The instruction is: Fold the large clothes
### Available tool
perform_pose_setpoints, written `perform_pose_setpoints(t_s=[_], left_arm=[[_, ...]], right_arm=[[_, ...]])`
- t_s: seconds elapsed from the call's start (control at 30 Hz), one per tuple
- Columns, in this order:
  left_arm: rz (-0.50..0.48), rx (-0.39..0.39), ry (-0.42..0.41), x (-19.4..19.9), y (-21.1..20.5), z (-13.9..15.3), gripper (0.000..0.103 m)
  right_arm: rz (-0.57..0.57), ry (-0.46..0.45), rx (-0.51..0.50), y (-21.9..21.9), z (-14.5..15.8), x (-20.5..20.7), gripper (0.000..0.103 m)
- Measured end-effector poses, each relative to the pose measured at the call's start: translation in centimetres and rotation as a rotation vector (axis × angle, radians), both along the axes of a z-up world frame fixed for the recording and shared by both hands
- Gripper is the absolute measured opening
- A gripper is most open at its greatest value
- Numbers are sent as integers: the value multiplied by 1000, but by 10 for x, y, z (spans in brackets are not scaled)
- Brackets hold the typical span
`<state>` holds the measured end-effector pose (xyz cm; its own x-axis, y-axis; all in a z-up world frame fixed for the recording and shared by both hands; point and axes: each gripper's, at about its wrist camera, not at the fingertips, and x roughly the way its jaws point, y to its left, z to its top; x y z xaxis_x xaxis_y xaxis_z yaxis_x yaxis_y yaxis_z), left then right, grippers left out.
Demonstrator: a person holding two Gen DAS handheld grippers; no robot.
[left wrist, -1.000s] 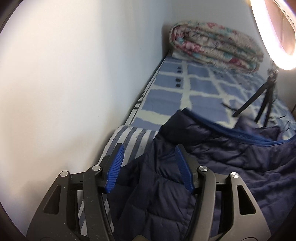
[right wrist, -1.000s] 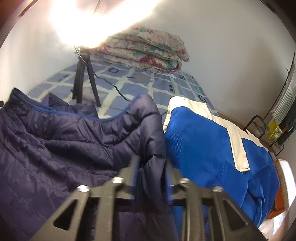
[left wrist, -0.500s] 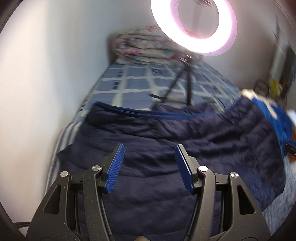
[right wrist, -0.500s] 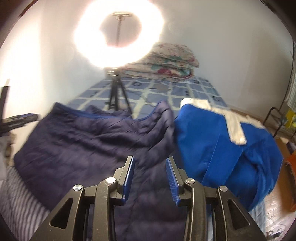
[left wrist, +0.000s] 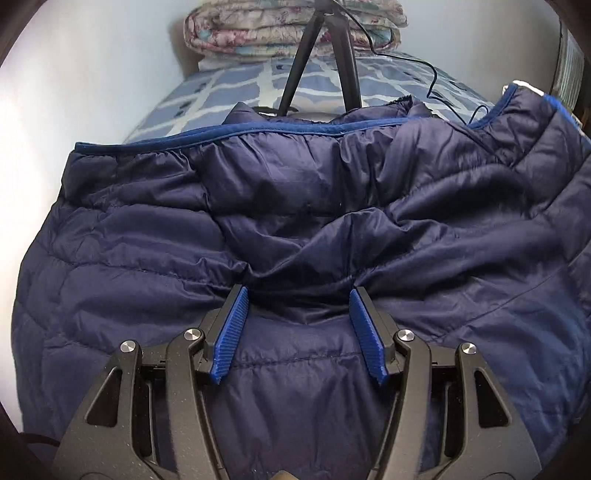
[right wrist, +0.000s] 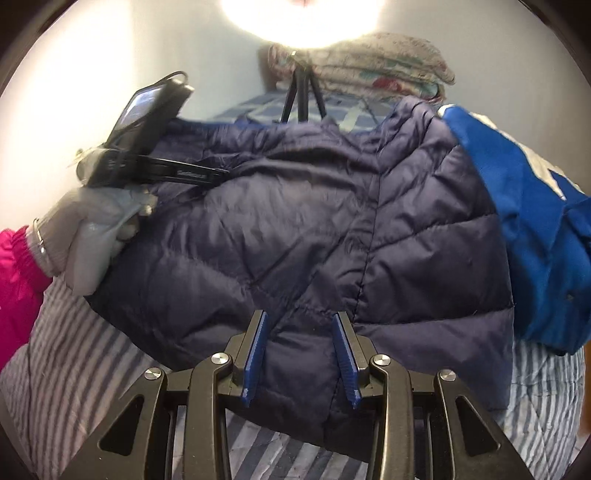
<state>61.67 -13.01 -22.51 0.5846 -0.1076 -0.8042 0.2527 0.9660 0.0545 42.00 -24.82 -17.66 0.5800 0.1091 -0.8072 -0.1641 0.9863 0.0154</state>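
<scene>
A navy quilted puffer jacket lies spread across the bed, its blue-trimmed edge toward the far side. It also fills the right wrist view. My left gripper is open, its blue pads just above the jacket's wrinkled middle, holding nothing. My right gripper is open over the jacket's near edge, holding nothing. The left gripper and the gloved hand holding it show at the left of the right wrist view.
A blue and white garment lies right of the jacket. A black tripod with a cable stands on the checked bedsheet behind it, before a folded floral quilt. A striped sheet covers the near bed. White wall on the left.
My right gripper let go of the jacket and opened. Both grippers swung from the sides to face the jacket's middle and came closer; the jacket now lies spread flat.
</scene>
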Motion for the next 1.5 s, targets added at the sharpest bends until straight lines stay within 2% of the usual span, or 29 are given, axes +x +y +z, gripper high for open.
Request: perform_pose_setpoints(t_s=[0.13,0.23,0.3,0.33,0.37,0.4,0.5,0.57,0.6,0.67,0.77,0.87,0.97,1.03,1.1,1.2,1.3,1.43,1.5], left_arm=[[10,21,10,-3,2,8,59],[9,-30,-41,-27,17,34,58],[-10,-88,-63,-56,30,51,58],[-18,-100,-67,-67,34,55,58],[-27,-110,-72,-84,38,58,58],[-43,-121,-72,-99,40,60,58],[-63,-141,-54,-128,43,57,58],[-76,-152,-43,-146,44,50,58],[-87,-137,-39,-153,40,45,58],[-90,-110,-29,-154,36,34,58],[-67,-125,12,-151,35,14,58],[-85,-60,-46,-159,27,5,58],[-84,-55,-43,-160,26,9,57],[-55,-84,-26,-164,32,18,51],[-46,-121,-17,-177,39,33,50],[-53,-149,-48,-213,47,70,50],[-74,-191,-76,-261,60,110,50],[-79,-206,-95,-310,79,135,50],[-46,-215,-93,-329,95,138,50]], right_arm=[[-9,9,-1,-1,-6,-1,38],[-42,-8,47,-14,6,-14,38],[-84,-29,72,-28,16,-26,51],[-117,-41,91,-37,20,-32,64],[-144,-46,113,-44,22,-39,68],[-176,-41,145,-53,22,-46,68],[-270,-23,232,-74,18,-63,68],[-324,-11,273,-81,14,-70,72],[-349,-4,291,-84,11,-72,73],[-387,13,313,-86,5,-73,76],[-438,31,359,-87,-3,-73,76],[-468,33,385,-87,-8,-71,78],[-496,49,402,-91,-14,-63,79],[-518,55,426,-96,-18,-58,81],[-543,54,474,-102,-22,-54,85],[-587,54,510,-106,-24,-47,85],[-599,48,473,-105,-21,-41,83],[-612,60,477,-107,-23,-38,63],[-643,52,535,-116,-25,-46,61]])
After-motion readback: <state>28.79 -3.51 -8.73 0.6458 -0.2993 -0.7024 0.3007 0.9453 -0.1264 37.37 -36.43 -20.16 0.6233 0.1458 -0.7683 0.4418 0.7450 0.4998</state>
